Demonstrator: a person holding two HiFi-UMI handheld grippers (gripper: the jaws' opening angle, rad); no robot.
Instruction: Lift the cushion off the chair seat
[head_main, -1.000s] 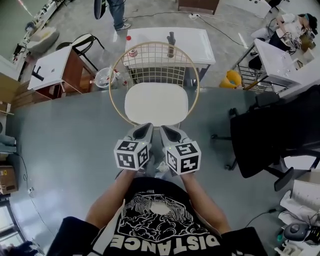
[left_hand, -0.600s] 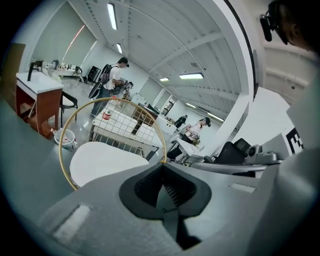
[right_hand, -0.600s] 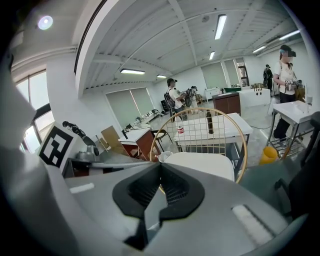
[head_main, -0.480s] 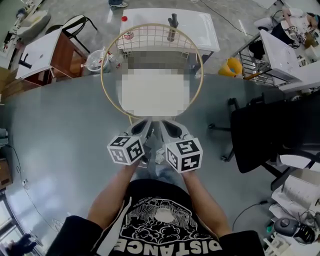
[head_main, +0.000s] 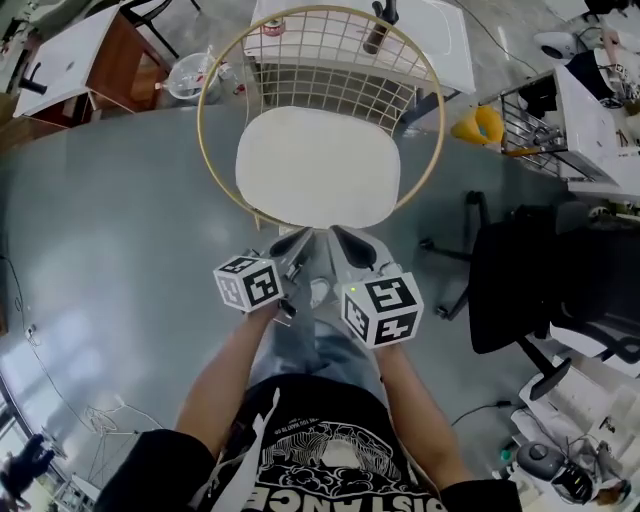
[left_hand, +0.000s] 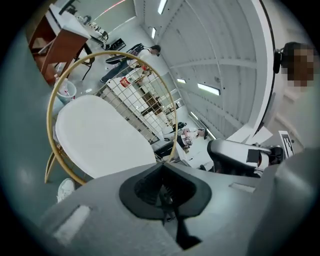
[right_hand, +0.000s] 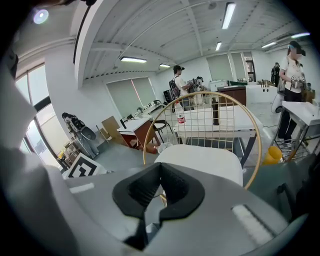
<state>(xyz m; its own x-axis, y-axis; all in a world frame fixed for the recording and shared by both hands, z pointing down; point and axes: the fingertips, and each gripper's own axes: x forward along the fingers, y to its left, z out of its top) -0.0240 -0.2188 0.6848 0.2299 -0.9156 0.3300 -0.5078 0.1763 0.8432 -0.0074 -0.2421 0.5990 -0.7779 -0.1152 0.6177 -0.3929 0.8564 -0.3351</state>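
While the gold-rimmed wire chair (head_main: 205, 150) fills the upper centre of the head view, its white cushion (head_main: 318, 165) lies flat on the seat. Just below the cushion's near edge, the left hand-held gripper (head_main: 293, 243) and the right hand-held gripper (head_main: 347, 240) hover side by side, each with its jaws pressed together on nothing.

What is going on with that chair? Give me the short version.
A person stands in front of a round wire chair with a two-jaw gripper in each hand. The left gripper and right gripper are side by side at the seat's front edge, pointing at the white cushion. Both have their jaws closed with nothing in them. Neither appears to touch the cushion, which lies flat on the seat, not yet lifted.
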